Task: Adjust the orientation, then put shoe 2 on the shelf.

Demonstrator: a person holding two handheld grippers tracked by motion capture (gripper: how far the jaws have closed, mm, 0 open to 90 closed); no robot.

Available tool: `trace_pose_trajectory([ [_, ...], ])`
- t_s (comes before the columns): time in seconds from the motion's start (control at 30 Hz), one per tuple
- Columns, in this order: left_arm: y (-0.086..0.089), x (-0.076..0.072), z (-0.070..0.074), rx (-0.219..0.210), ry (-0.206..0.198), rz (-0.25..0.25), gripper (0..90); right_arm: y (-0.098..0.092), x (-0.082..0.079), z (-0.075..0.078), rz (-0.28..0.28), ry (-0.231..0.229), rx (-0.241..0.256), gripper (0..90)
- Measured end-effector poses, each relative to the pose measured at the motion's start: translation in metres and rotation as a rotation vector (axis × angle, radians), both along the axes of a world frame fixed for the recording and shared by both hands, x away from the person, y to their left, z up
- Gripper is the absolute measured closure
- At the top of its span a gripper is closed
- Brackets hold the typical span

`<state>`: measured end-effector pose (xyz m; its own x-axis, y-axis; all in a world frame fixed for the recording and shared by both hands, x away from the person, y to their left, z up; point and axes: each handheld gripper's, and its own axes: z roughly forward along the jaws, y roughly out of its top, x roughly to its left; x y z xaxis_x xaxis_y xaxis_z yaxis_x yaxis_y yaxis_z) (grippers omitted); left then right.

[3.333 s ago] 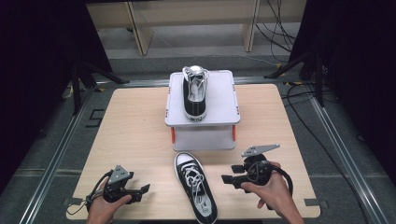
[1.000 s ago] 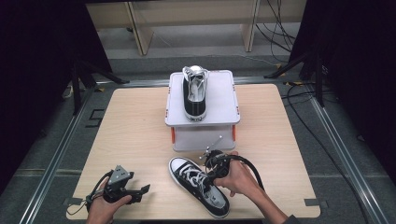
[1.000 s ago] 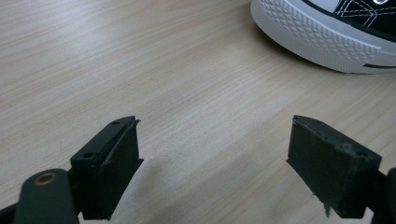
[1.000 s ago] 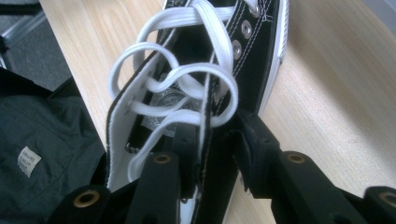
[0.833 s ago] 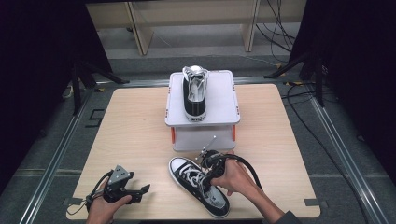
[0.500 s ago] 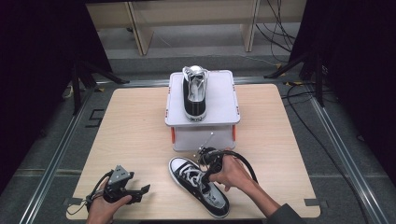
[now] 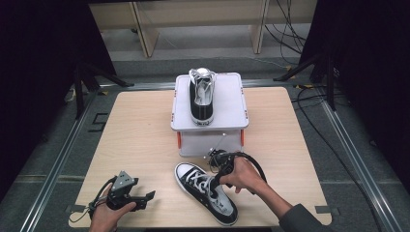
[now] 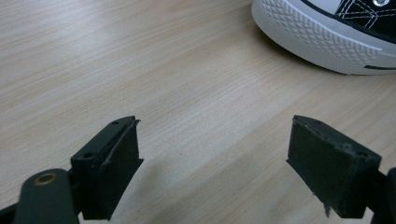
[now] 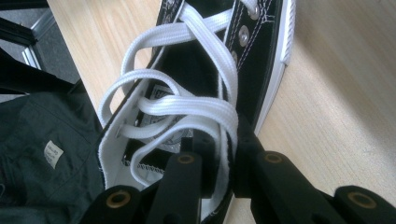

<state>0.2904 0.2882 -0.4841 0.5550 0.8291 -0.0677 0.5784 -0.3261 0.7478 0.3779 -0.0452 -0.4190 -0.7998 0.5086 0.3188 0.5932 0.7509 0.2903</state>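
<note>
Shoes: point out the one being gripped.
The shoe on the table, its side pinched by the right gripper; the other shoe stands untouched on the white box.

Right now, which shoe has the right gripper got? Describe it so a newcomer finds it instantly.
On the wooden table, look in front of the white box, toward the person. The black sneaker lies flat there, the right gripper clamped on its collar; its twin stands atop the box.

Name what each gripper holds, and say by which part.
The right gripper is shut on the near shoe's side wall beside the laces. The left gripper is open and holds nothing.
</note>
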Motion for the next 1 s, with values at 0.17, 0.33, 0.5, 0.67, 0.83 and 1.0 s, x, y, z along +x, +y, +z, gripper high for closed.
trace_pose_trajectory([
  [0.17, 0.000, 0.000, 0.000, 0.000, -0.003, -0.003, 16.2, -0.001, 0.002, 0.002, -0.001, 0.019, 0.008, 84.8],
  [0.33, 0.000, -0.001, 0.000, -0.005, -0.001, -0.002, 16.2, -0.001, 0.003, 0.003, -0.023, 0.037, 0.030, 84.9],
  [0.5, 0.000, 0.000, 0.000, -0.003, -0.002, 0.000, 16.2, -0.006, 0.003, 0.016, -0.025, 0.068, 0.066, 85.1],
  [0.67, 0.000, 0.000, 0.000, 0.001, -0.002, 0.000, 16.3, -0.013, 0.005, 0.024, 0.010, 0.065, 0.020, 85.3],
  [0.83, 0.000, 0.000, 0.000, -0.002, -0.002, 0.001, 16.3, -0.022, 0.005, 0.041, -0.018, 0.084, 0.006, 85.3],
  [1.0, 0.000, -0.001, 0.000, -0.006, 0.001, 0.004, 16.3, -0.033, 0.007, 0.059, -0.040, 0.062, 0.044, 85.3],
])
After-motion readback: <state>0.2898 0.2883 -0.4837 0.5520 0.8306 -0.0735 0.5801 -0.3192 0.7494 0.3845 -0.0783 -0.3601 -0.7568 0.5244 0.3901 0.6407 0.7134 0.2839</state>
